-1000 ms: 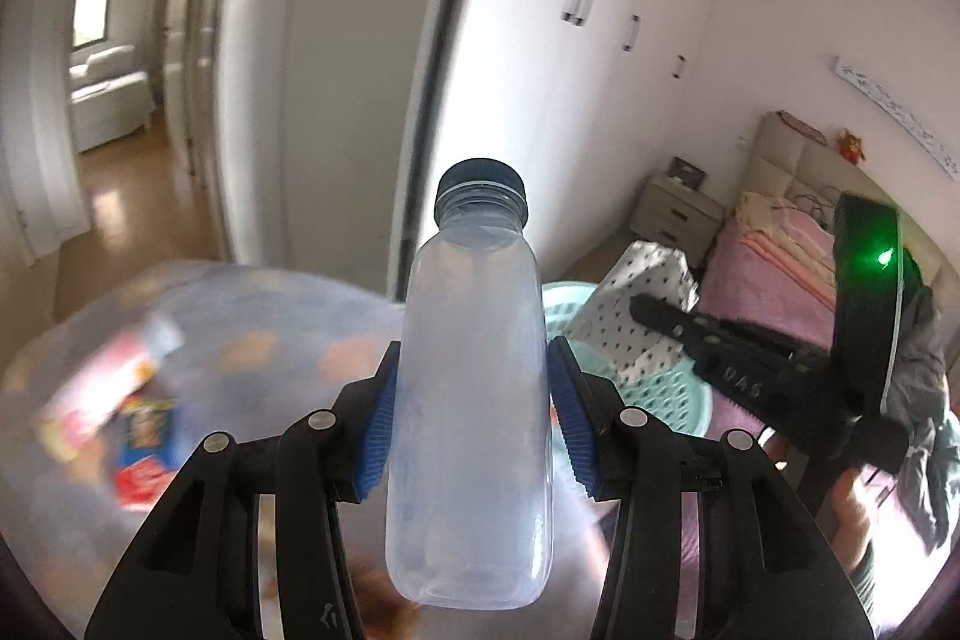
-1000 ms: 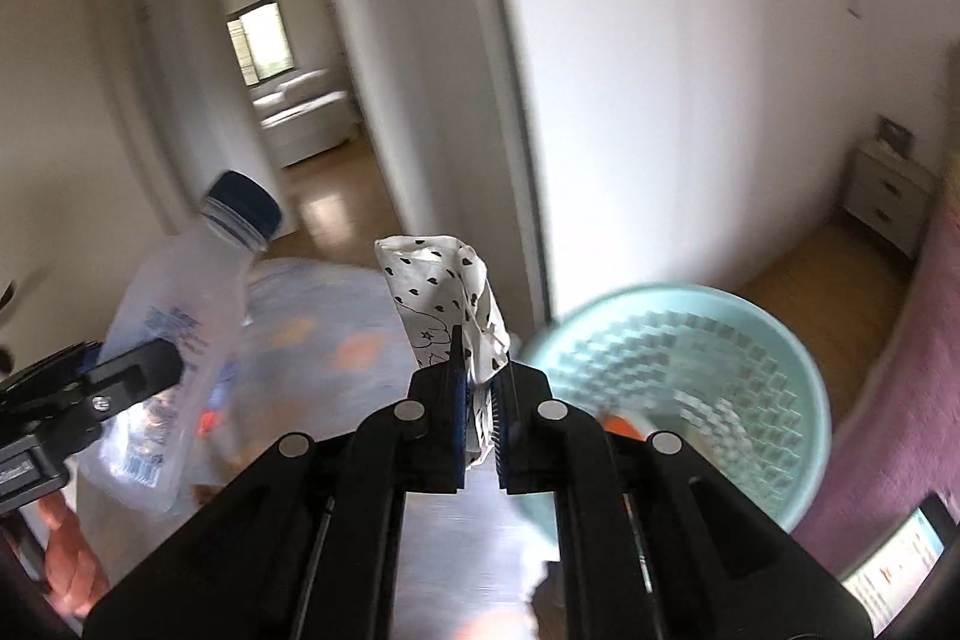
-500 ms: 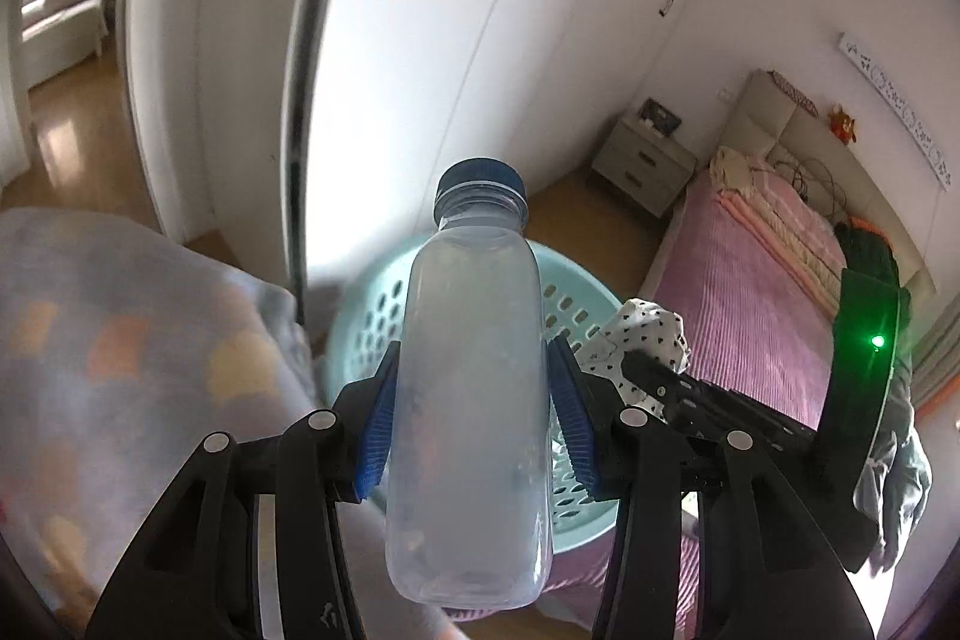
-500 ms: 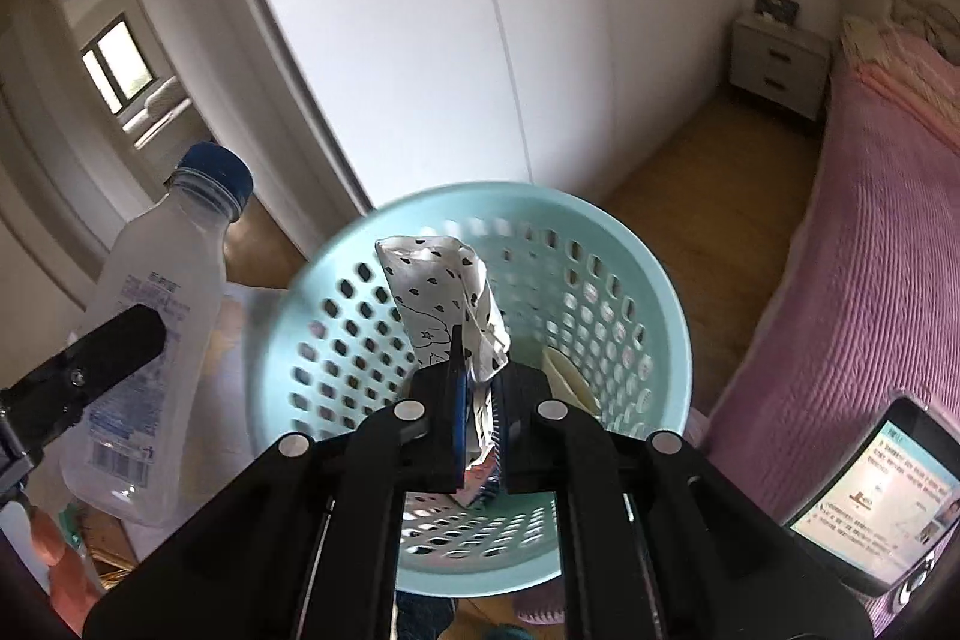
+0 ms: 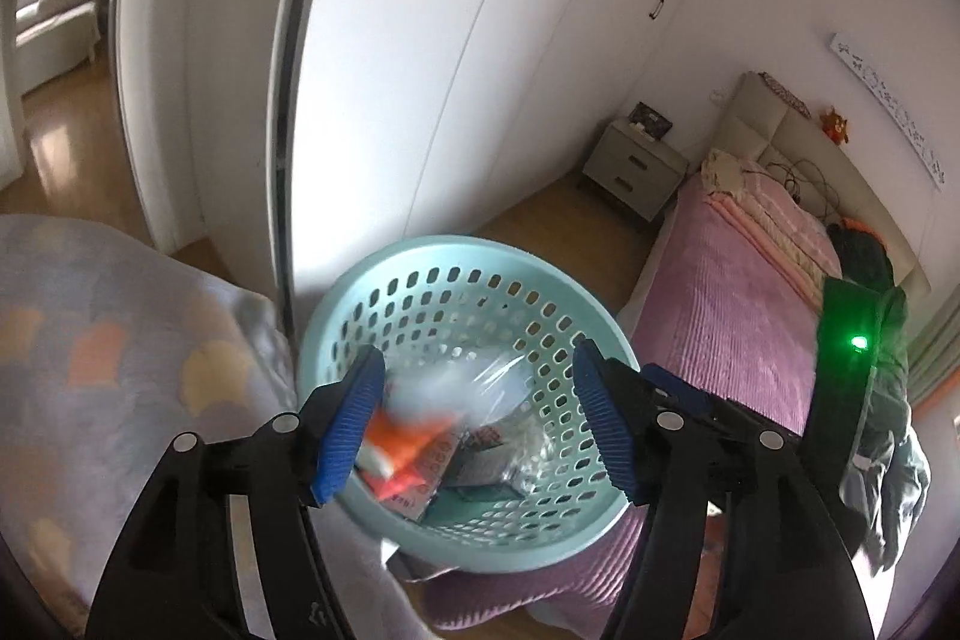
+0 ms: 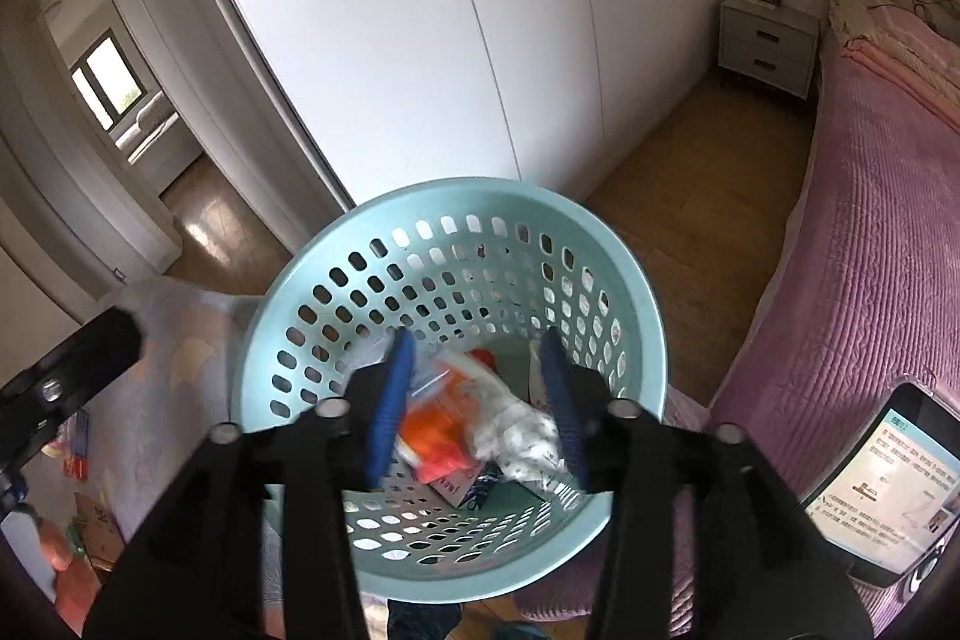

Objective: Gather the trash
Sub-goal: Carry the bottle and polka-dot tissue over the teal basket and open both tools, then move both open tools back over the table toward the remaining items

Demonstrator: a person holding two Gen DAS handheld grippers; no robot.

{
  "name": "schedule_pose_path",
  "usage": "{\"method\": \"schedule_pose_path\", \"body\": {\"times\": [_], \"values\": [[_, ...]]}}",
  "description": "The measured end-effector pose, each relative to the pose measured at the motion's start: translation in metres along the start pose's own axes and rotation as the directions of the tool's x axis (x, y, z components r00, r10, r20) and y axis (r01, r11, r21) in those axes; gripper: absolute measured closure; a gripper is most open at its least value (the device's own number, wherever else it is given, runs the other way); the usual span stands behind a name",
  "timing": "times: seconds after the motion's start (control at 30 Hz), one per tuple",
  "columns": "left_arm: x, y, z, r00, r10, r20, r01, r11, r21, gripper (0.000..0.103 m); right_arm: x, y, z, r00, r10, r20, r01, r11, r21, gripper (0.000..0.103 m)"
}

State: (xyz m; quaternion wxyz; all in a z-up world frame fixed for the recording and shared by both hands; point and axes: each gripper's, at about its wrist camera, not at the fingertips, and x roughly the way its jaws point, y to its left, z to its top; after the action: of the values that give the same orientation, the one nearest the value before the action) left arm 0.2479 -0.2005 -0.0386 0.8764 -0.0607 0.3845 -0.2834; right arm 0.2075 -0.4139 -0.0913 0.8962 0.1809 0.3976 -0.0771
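A light teal perforated basket [image 5: 372,292] [image 6: 288,304] stands below both grippers. My left gripper [image 5: 477,427] is open and empty above it. The clear plastic bottle [image 5: 474,388] lies blurred inside the basket among orange wrappers [image 5: 402,454]. My right gripper [image 6: 477,400] is open and empty over the basket. The white spotted crumpled paper [image 6: 522,430] lies blurred in the basket beside an orange wrapper [image 6: 438,436]. The left gripper's finger shows at the left edge of the right wrist view [image 6: 72,370].
A grey patterned blanket [image 5: 90,358] lies left of the basket, with more litter on it [image 6: 78,460]. A pink bed [image 5: 738,298] is to the right. White wardrobe doors [image 6: 420,10] and a nightstand [image 6: 768,40] stand behind. A phone [image 6: 882,484] is at lower right.
Both grippers opened over the basket. The bottle dropped from the left gripper and the spotted paper from the right gripper into the basket.
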Motion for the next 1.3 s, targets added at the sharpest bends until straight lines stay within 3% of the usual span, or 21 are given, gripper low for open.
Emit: {"method": "schedule_pose_path", "body": {"times": [0.17,0.4,0.63,0.77,1.03,1.17,1.3], "values": [[-0.055,0.000,-0.007,0.996,-0.014,0.093,0.011,1.000,0.025,0.039,-0.017,0.014,-0.003,0.999,0.027,0.020,-0.026,0.999,-0.028,0.060],[-0.138,0.013,-0.023,0.975,0.030,0.221,-0.040,0.998,0.041,0.039,-0.056,0.062,-0.013,0.994,0.079,0.077,-0.068,0.988,-0.138,0.053],[-0.211,0.050,-0.052,0.941,0.162,0.298,-0.164,0.986,-0.017,0.039,-0.084,0.123,-0.035,0.979,0.178,0.099,-0.145,0.950,-0.276,0.044],[-0.241,0.091,-0.073,0.921,0.254,0.296,-0.229,0.967,-0.115,0.039,-0.094,0.149,-0.051,0.964,0.242,0.106,-0.194,0.921,-0.337,0.038],[-0.298,0.184,-0.125,0.869,0.443,0.222,-0.354,0.869,-0.346,0.039,-0.095,0.199,-0.093,0.932,0.358,0.062,-0.300,0.855,-0.422,0.032],[-0.298,0.212,-0.148,0.880,0.452,0.147,-0.363,0.838,-0.407,0.039,-0.085,0.222,-0.118,0.916,0.401,-0.016,-0.364,0.813,-0.455,0.028],[-0.276,0.220,-0.161,0.907,0.412,0.084,-0.347,0.847,-0.403,0.039,-0.076,0.240,-0.143,0.900,0.426,-0.094,-0.416,0.772,-0.482,0.028]]}}
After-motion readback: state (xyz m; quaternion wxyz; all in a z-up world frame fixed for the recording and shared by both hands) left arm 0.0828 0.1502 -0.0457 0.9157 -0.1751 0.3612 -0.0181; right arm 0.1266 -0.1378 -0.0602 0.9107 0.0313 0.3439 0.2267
